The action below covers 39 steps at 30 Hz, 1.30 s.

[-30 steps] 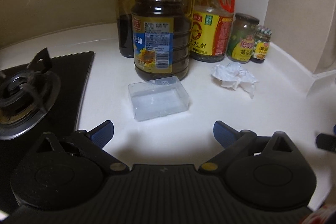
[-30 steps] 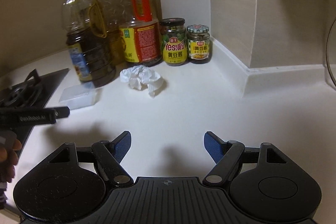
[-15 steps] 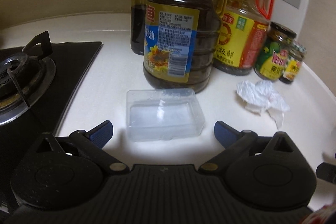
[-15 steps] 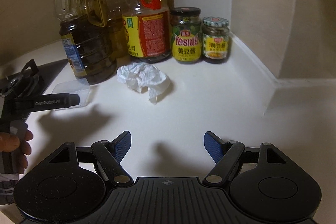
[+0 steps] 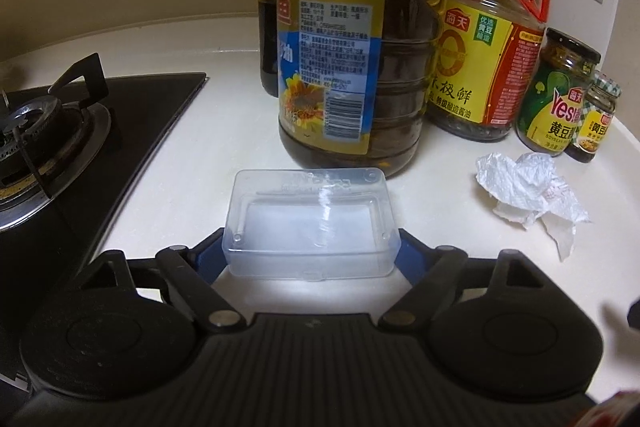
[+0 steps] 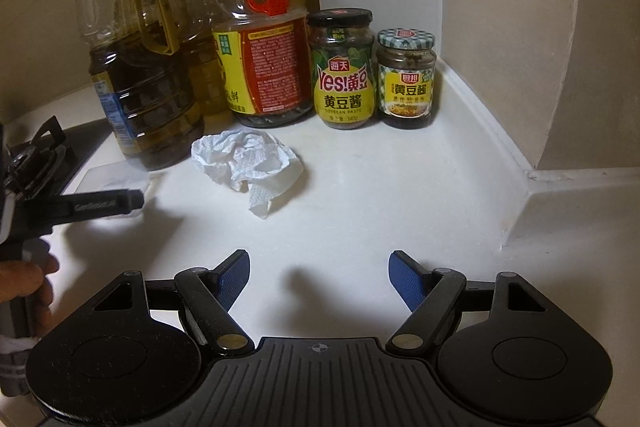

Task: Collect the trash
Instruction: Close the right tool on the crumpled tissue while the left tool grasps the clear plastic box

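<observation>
White countertop ran into a tiled corner, dimly lit. On it, near the cooktop's edge, lay a clear plastic box, lid side up, with the left gripper astride its near end. The jaws had just been closing, and the blue pads stood at the box's two sides; whether they pressed on it could not be told. Just behind the box stood a dark oil bottle. Toward the corner lay a crumpled paper towel, apart from the box. The right gripper hung spread and empty over bare counter short of the towel. A red-handled sauce jug and two bean paste jars lined the back wall.
</observation>
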Tool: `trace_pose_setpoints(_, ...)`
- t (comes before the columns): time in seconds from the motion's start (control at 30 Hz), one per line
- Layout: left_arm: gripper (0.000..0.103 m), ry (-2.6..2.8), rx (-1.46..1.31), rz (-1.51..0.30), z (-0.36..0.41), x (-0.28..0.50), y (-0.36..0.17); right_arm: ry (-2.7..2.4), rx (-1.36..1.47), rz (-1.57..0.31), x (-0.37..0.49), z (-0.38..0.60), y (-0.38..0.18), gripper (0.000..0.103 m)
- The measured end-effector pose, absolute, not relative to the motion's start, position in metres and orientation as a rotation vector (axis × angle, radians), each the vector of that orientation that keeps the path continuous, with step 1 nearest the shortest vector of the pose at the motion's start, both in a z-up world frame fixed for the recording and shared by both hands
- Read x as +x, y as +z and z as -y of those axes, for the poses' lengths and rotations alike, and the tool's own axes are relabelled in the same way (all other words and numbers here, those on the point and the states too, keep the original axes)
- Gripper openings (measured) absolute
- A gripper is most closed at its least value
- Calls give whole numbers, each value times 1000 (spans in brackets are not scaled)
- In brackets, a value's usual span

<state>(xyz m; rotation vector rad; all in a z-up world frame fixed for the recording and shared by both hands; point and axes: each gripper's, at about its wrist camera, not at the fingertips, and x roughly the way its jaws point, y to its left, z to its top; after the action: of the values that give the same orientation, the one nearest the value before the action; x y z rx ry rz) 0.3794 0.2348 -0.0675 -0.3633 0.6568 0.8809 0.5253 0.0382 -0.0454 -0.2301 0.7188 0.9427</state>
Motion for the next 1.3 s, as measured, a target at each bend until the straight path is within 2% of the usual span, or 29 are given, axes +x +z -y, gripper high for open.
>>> trace_pose_setpoints(0.43, 84, 778, -336, -678, -220, 342, -42, 1069, -281, -624, 535, -104, -39, 76)
trace_pose_setpoints(0.8, 84, 762, -327, -678, -220, 328, -28, 1082, -391, -609, 545, -149, -57, 75)
trace_pose_setpoints(0.97, 84, 764, -333, -685, -220, 326, -30, 1077, -413, -608, 544, -152, -61, 44)
trace_pose_setpoints(1.03, 84, 765, -336, -685, -221, 324, -30, 1074, -421, -607, 543, -152, -63, 19)
trace_pose_setpoints(1.1, 84, 764, -335, -685, -221, 323, -31, 1076, -424, -614, 543, -152, -64, 7)
trace_pose_setpoints(1.3, 84, 769, -344, -682, -222, 319, -32, 1097, -422, -614, 540, -150, -62, 6)
